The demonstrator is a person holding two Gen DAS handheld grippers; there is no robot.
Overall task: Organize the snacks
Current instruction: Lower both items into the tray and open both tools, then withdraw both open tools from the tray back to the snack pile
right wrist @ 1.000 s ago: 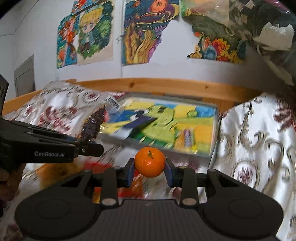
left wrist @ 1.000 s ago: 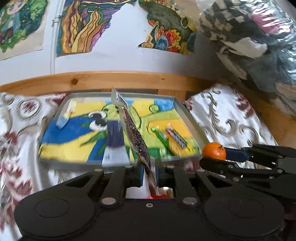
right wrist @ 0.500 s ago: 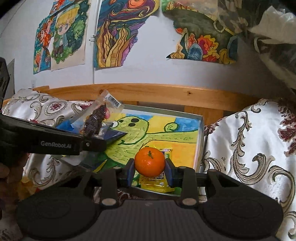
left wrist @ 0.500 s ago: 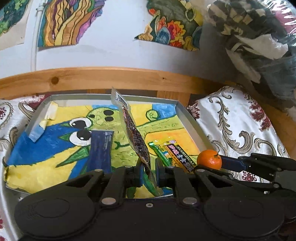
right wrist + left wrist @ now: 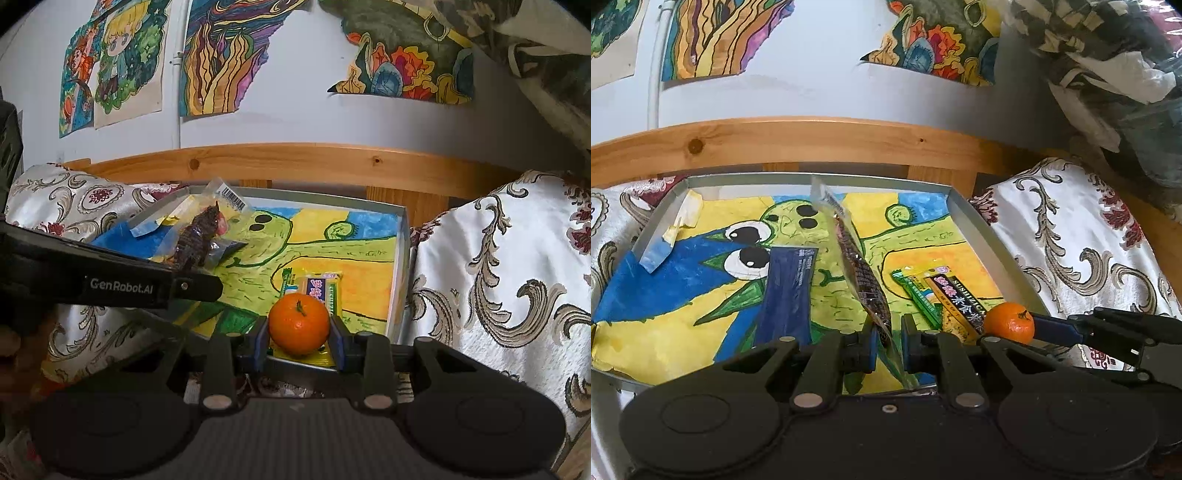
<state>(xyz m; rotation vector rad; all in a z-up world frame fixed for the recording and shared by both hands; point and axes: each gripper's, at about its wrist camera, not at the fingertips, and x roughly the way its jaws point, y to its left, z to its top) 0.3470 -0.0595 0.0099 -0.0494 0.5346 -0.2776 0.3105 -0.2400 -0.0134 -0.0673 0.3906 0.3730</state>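
Above the tray (image 5: 402,236), right hand-held gripper (image 5: 299,345) seemingly clamps mandarin (image 5: 298,323).

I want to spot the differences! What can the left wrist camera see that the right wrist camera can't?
Only the left wrist view shows the dark blue packet lying flat in the tray.

Only the right wrist view shows the cartoon-child drawing on the wall.

Both show the mandarin in the right tongs, the clear snack bag in the left tongs, and the yellow packet.
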